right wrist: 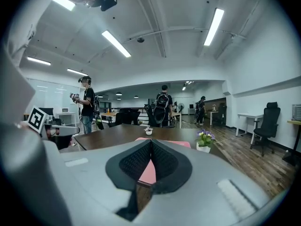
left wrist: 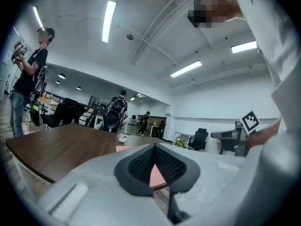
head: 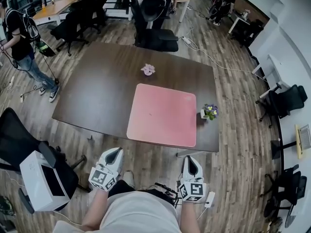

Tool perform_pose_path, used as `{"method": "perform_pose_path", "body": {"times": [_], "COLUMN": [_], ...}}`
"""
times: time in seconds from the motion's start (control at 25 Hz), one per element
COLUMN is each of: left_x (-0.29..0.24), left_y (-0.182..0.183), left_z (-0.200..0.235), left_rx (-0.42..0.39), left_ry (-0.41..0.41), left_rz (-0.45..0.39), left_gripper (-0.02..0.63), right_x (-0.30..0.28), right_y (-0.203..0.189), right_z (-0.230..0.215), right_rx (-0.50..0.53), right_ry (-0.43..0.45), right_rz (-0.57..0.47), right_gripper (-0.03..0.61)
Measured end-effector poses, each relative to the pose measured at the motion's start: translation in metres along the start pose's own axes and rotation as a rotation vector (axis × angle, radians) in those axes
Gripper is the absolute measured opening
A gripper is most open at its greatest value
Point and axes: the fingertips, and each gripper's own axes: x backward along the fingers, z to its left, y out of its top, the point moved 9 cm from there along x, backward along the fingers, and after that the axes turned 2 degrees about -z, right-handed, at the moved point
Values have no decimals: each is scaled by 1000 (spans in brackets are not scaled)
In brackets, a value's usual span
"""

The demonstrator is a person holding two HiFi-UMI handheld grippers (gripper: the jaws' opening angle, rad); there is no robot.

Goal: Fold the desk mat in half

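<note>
Fingers (left wrist: 138, 166) of the left gripper (head: 115, 152) and the right gripper (head: 190, 160) are pinched together on nothing, both grippers just off the near edge of the one table (head: 97, 91), one pink desk mat (head: 163, 114) flat on the table's near right part, two flower pots (head: 148, 70) on the table, mid and right edge.

On the table (head: 97, 91), desk mat (head: 163, 114) near the front edge, flowerpot (head: 210, 111) just right, ornament (head: 148, 70) behind it.
</note>
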Motion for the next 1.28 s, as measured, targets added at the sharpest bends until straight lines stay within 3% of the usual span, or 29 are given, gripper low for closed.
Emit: {"method": "perform_pose_path", "body": {"times": [0.48,0.88,1.28], "left_x": [-45,-122,-187], "left_y": [17,15,24], "left_z": [73,81,65], "left_rx": [15,14,-9], "left_ry": [-22,-8,50], "left_rz": [6,13,-5], "left_gripper": [3,3,3], "right_x": [-58,-123,-172], "right_y": [12,20,21], "right_z": [19,-44,-113], "right_rx": [-9,-23,-29], "right_ry": [-75,-78,-22], "right_rz": [10,6,15], "right_gripper": [5,8,8]}}
